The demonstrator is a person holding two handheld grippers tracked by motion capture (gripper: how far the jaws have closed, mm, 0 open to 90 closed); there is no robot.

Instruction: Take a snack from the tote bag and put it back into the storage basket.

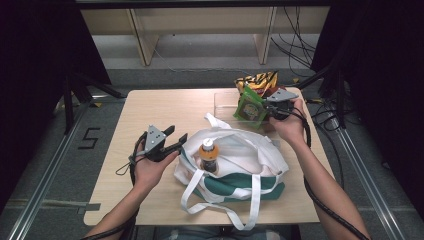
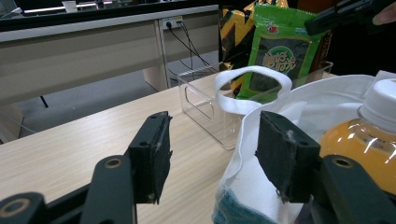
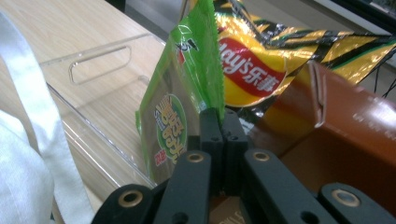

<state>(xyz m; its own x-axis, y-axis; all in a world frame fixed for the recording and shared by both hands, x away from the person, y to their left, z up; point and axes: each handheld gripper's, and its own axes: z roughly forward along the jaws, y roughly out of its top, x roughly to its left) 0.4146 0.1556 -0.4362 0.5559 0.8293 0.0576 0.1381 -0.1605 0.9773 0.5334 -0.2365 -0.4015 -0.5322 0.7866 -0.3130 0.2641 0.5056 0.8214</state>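
A white and green tote bag (image 1: 240, 150) lies open in the middle of the table, with an orange drink bottle (image 1: 208, 152) standing upright inside it. My left gripper (image 1: 177, 136) is open at the bag's left rim; in the left gripper view its jaws (image 2: 210, 154) stand apart, the white rim (image 2: 327, 100) and the bottle (image 2: 364, 135) just beyond the right one. At the back right, my right gripper (image 1: 267, 106) is shut on the edge of a green snack packet (image 1: 248, 107) over a clear bin (image 1: 224, 102). The packet (image 3: 173, 121) is pinched between the closed jaws (image 3: 223, 121).
A yellow and black chips bag (image 3: 261, 65) and a brown box (image 3: 345, 121) stand in the clear bin (image 3: 93, 74) behind the packet. The bag's white handles trail toward the table's front edge. Bare tabletop lies at the left and back left.
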